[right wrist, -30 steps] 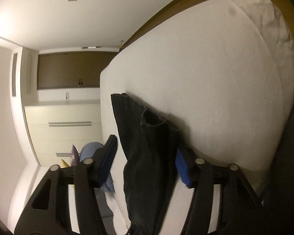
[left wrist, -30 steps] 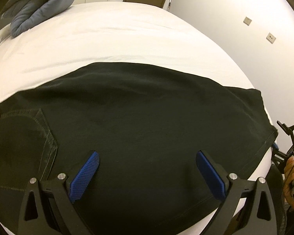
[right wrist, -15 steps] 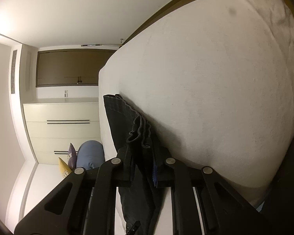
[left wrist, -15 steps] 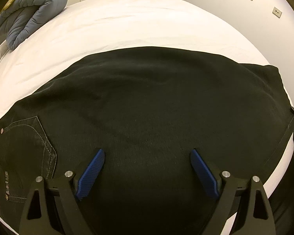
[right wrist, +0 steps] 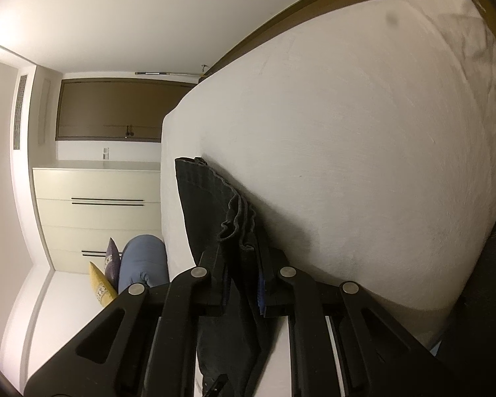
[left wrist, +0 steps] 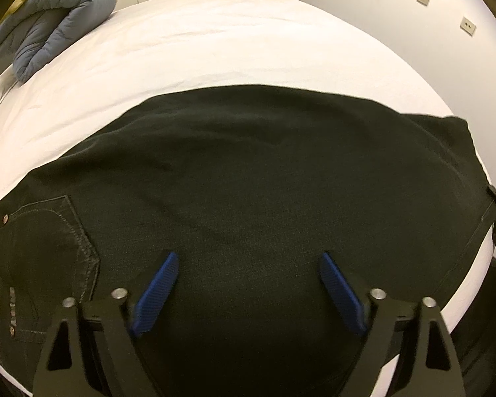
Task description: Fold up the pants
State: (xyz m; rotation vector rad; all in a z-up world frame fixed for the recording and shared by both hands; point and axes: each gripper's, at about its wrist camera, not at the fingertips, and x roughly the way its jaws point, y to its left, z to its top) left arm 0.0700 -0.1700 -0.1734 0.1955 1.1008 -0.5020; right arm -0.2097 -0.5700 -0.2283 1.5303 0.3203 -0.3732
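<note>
On the white bed [left wrist: 248,43], the right gripper [right wrist: 244,284] clamps the black pants' [left wrist: 248,182] hem; the left gripper [left wrist: 248,284] hovers, jaws apart. Next, probably carry the hem toward the waistband.

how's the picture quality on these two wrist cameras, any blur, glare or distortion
Left wrist view: fisheye bulges the bed; black pants underexposed, little texture. Right wrist view: camera rolled sideways; warm glare on the wall upper left, soft blur at the pillow edge.
</note>
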